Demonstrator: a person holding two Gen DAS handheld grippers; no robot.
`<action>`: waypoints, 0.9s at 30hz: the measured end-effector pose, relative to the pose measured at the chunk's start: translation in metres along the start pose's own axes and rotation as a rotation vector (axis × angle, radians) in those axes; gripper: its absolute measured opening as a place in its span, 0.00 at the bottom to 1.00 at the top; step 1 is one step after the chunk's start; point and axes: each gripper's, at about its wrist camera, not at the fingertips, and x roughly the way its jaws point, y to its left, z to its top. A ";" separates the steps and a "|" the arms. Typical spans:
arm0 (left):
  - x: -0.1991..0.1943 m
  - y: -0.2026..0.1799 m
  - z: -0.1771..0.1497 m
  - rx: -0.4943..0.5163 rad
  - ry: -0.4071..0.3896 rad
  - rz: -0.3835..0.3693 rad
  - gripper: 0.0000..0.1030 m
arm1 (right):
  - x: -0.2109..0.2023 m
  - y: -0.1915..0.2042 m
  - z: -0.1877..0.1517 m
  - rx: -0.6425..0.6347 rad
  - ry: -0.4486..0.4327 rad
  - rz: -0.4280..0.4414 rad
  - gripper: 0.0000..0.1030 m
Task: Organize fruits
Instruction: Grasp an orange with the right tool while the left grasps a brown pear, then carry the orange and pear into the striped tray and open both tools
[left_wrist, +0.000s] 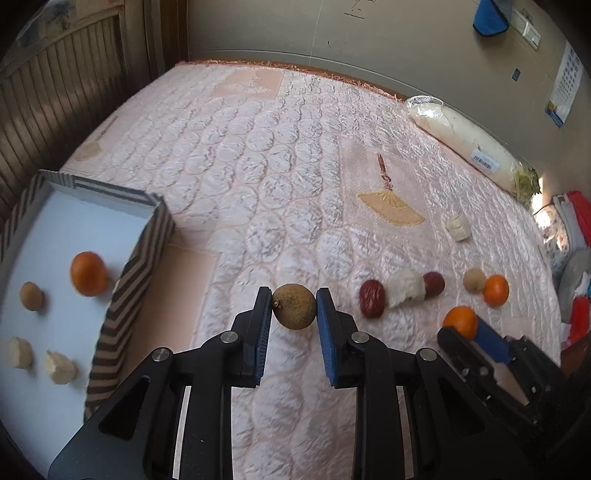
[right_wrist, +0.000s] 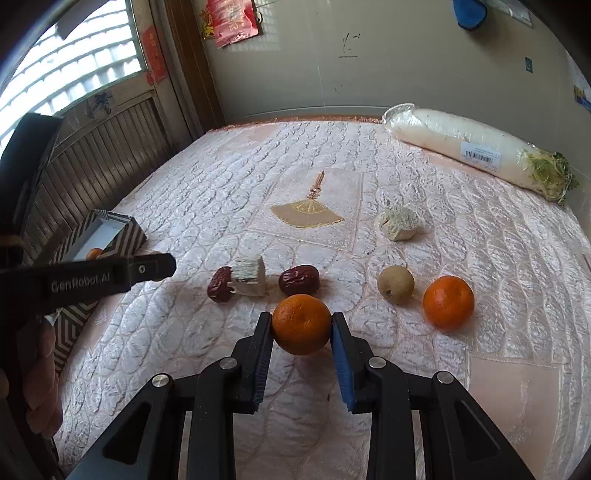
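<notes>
Longan (left_wrist: 294, 305) (stem end pointing left) pinched in left gripper (left_wrist: 293, 308); right gripper (right_wrist: 301, 325) clamps mandarin (right_wrist: 301, 324).

The black plastic left gripper (right_wrist: 110, 277) says "GenRobot.AI" in pale letters; the last letters look a bit blurry.

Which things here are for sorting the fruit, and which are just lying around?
For the job:
- brown longan in the left tongs
- orange in the right tongs
- loose orange, loose longan, red dates
- striped box

Just lying about:
- wrapped white radish
- blue cloth
</notes>
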 end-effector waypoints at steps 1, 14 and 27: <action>-0.002 0.001 -0.004 0.005 -0.003 0.005 0.23 | -0.002 0.002 -0.001 0.000 -0.002 -0.003 0.29; -0.039 0.027 -0.046 0.067 -0.105 0.105 0.23 | -0.032 0.048 -0.015 -0.053 -0.045 0.000 0.29; -0.062 0.067 -0.065 0.025 -0.146 0.147 0.23 | -0.038 0.098 -0.019 -0.130 -0.054 0.030 0.29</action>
